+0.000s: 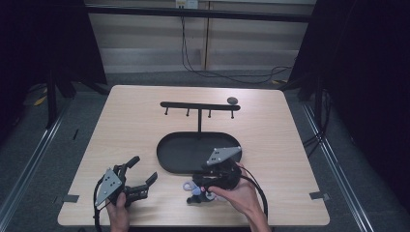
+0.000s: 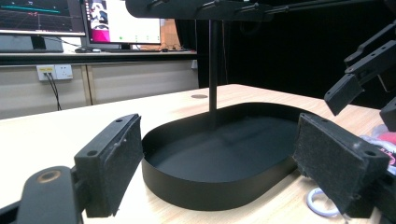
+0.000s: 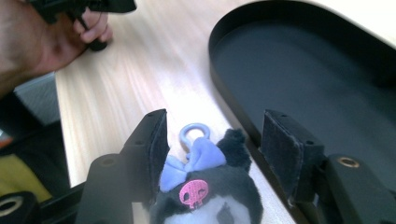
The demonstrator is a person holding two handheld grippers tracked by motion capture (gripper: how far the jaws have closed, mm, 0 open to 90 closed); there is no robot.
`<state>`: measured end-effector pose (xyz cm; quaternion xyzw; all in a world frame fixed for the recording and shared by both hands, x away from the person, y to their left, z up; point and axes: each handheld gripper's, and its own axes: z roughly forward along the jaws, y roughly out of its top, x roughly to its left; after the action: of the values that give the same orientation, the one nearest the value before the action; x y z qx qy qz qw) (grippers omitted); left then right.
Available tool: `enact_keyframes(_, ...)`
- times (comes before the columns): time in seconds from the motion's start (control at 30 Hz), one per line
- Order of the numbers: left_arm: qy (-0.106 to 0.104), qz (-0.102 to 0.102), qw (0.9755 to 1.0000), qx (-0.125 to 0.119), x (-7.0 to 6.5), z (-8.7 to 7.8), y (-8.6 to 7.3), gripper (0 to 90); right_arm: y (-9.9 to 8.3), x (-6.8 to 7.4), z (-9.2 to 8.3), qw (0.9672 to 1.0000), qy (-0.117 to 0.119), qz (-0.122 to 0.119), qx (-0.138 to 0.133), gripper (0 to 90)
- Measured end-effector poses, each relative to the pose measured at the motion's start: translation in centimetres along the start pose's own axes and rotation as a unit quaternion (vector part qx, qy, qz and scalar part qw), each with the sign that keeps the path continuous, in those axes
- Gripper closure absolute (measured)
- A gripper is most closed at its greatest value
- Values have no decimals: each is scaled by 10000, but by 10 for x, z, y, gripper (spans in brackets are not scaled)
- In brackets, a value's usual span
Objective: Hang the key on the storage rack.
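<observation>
Plush (image 3: 205,191) beside tray (image 1: 169,154): between my right gripper's (image 3: 212,140) wide jaws, unclamped. My left gripper (image 1: 142,174) gapes empty, low over table (image 1: 135,116).

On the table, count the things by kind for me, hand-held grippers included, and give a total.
Hand-held grippers: 2, the left hand-held gripper and the right hand-held gripper
Black oval tray with hook stand: 1
Plush keychain with a pale ring: 1
Small dark round object near the far edge: 1
Total: 5

high: above near edge, looking forward-down | gripper views: low, close | shared: black tray (image 1: 169,152) (image 2: 210,186) (image 3: 280,60)
</observation>
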<state>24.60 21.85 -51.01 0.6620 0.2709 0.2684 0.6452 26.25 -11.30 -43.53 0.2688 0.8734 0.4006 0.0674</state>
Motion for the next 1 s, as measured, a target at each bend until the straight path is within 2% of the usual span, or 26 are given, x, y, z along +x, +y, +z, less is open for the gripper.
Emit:
enact_keyframes(0.13,1,-2,10000,0,0,0,0,154,12,-1,6,9990,309,-119,310,424)
enact_keyframes(0.2,1,-1,10000,-2,0,0,0,154,15,-1,8,9989,279,-151,336,428)
enact_keyframes(0.27,0,-2,10000,-1,0,0,0,154,22,-2,13,9979,338,-194,508,447)
enact_keyframes(0.33,1,-1,10000,0,0,0,0,154,28,-2,18,9970,282,-210,690,440)
enact_keyframes(0.4,0,1,10000,2,0,0,0,154,32,-2,22,9966,268,-259,736,435)
enact_keyframes(0.43,1,-1,10000,-1,0,0,0,154,35,-3,25,9955,324,-241,853,452)
enact_keyframes(0.47,16,-12,10000,-2,0,0,0,154,36,-4,26,9949,383,-264,898,509)
enact_keyframes(0.57,18,-35,10000,-1,-1,0,0,154,40,-8,34,9899,581,-234,1269,553)
enact_keyframes(0.6,18,-34,10000,0,-1,0,0,154,41,-7,38,9875,677,-203,1410,615)
enact_keyframes(0.77,17,-33,10000,1,0,0,0,154,43,-6,45,9836,807,-176,1604,683)
enact_keyframes(0.87,18,-35,10000,0,-1,0,0,154,44,-7,52,9774,935,-177,1886,725)
enact_keyframes(0.9,17,-33,10000,0,0,0,0,154,46,-8,56,9708,1018,-209,2163,772)
enact_keyframes(0.93,17,-34,10000,0,0,0,0,154,46,-8,56,9708,1018,-209,2163,772)
enact_keyframes(0.97,18,-34,10000,0,0,0,0,154,47,-7,57,9692,1046,-271,2215,818)
enact_keyframes(1.0,17,-36,10000,0,-1,0,0,154,48,-7,58,9670,1061,-249,2304,819)
